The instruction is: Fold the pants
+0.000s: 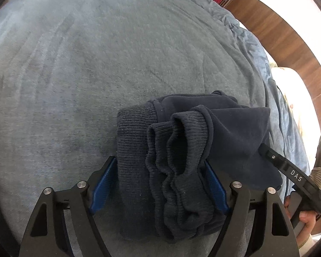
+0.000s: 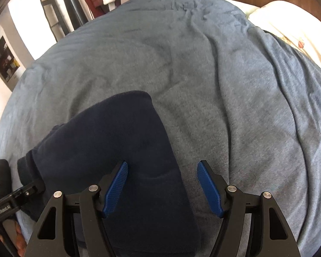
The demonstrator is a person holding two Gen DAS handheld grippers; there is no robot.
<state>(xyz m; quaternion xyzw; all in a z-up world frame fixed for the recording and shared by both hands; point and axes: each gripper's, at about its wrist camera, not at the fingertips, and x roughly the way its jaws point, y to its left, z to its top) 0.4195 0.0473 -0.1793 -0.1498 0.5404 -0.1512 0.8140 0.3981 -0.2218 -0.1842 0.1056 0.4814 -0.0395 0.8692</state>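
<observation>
Dark navy fleece jogger pants (image 1: 182,150) lie bunched on the grey-blue blanketed bed (image 1: 96,64). The left tool (image 1: 160,184) straddles the ribbed cuffs, but whether its pads bite is unclear. The right tool (image 2: 162,186) gapes over the folded edge, holding nothing. Soft, light, floppy cloth: best pinched at the thick ribbing.

Blue-grey bedspread (image 2: 203,85), wood headboard (image 1: 289,49), white wall (image 2: 21,21), daylight.
</observation>
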